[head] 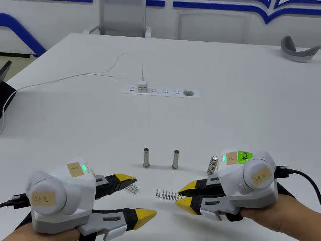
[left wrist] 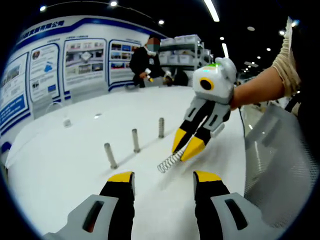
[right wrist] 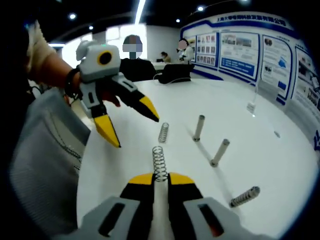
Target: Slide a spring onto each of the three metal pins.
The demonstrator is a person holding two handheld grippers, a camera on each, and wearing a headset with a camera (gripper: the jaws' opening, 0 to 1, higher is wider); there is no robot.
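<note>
Three upright metal pins stand in a row on the white table: left pin (head: 146, 157), middle pin (head: 175, 159), and right pin (head: 213, 164), which carries a spring. My right gripper (head: 179, 197) is shut on one end of a long spring (head: 168, 194) that lies low over the table and points left. In the right gripper view this spring (right wrist: 160, 162) sticks out from between the near-shut jaws. My left gripper (head: 140, 197) is open and holds nothing. A short loose spring (head: 132, 189) lies by its upper jaw tip. The left gripper view shows the right gripper (left wrist: 182, 151) with the held spring (left wrist: 170, 160).
A white power strip (head: 161, 91) with a plugged-in cable lies farther back on the table (head: 241, 120). A grey curved object (head: 298, 50) sits at the far right corner. People stand beyond the table in both gripper views.
</note>
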